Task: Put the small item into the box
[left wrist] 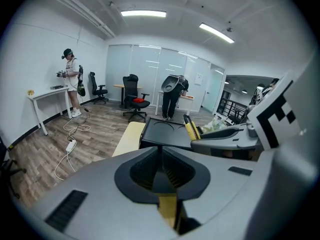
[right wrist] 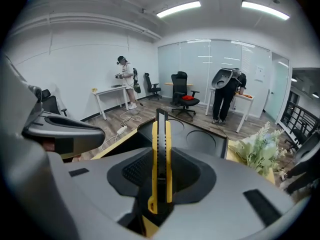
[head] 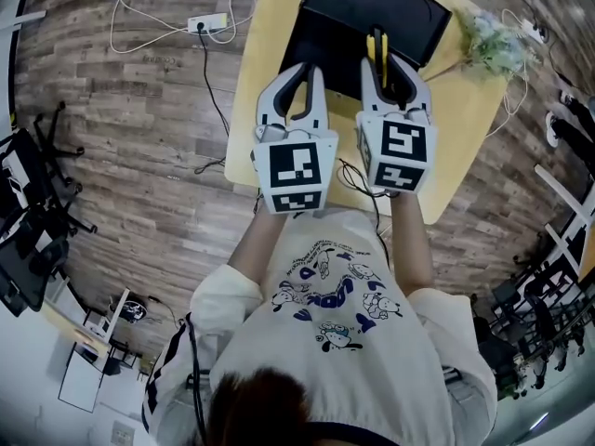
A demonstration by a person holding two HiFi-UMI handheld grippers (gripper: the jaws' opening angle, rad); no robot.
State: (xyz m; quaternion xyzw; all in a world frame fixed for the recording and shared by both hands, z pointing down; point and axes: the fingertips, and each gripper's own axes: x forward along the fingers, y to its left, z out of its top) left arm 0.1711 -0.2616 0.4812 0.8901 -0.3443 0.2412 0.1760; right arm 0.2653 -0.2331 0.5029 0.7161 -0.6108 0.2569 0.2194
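A yellow and black utility knife [right wrist: 160, 154] stands upright between the pads of my right gripper [right wrist: 160, 180], which is shut on it. In the head view the utility knife [head: 377, 48] pokes out over the near edge of the black box [head: 372, 6], and my right gripper [head: 386, 65] hovers there. The box's dark inside with round recesses [right wrist: 200, 140] lies just ahead. My left gripper [head: 302, 74] hangs beside it on the left, over the box's near left corner. The left gripper [left wrist: 161, 171] is shut with nothing in it. From the left gripper view the knife [left wrist: 192, 130] shows at the right.
The box rests on a pale yellow table [head: 465, 128]. A pale green plant sprig [head: 493, 43] lies at the table's far right corner. A power strip [head: 206, 24] and cables lie on the wooden floor to the left. People, desks and office chairs stand further off.
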